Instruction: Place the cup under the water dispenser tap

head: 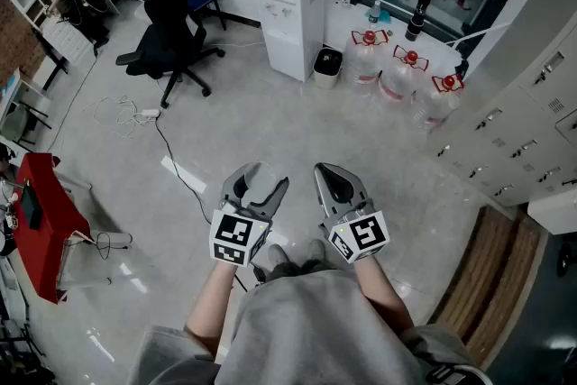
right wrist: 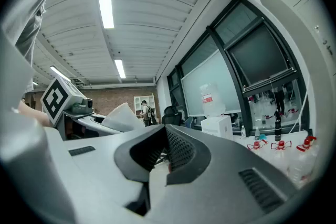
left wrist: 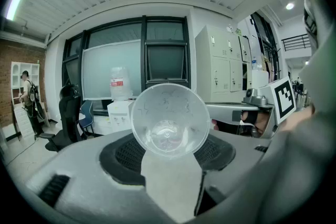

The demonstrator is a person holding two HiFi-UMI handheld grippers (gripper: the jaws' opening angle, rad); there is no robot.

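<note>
A clear plastic cup (left wrist: 168, 119) lies between the jaws of my left gripper (head: 259, 187), its open mouth facing back toward the gripper camera; the jaws are shut on its sides. In the head view the cup (head: 256, 178) shows faintly between the grey fingers. My right gripper (head: 334, 185) is beside it, shut, with nothing in it. The white water dispenser (head: 290, 13), with a large bottle on top, stands across the floor straight ahead, well away from both grippers. It also shows as the water dispenser (left wrist: 122, 108) behind the cup.
A black office chair (head: 171, 9) stands left of the dispenser. A small black bin (head: 327, 66) and three water jugs (head: 401, 75) stand to its right. Lockers (head: 527, 135) line the right wall. A cable (head: 171, 158) crosses the floor; a red cabinet (head: 45, 221) stands at the left.
</note>
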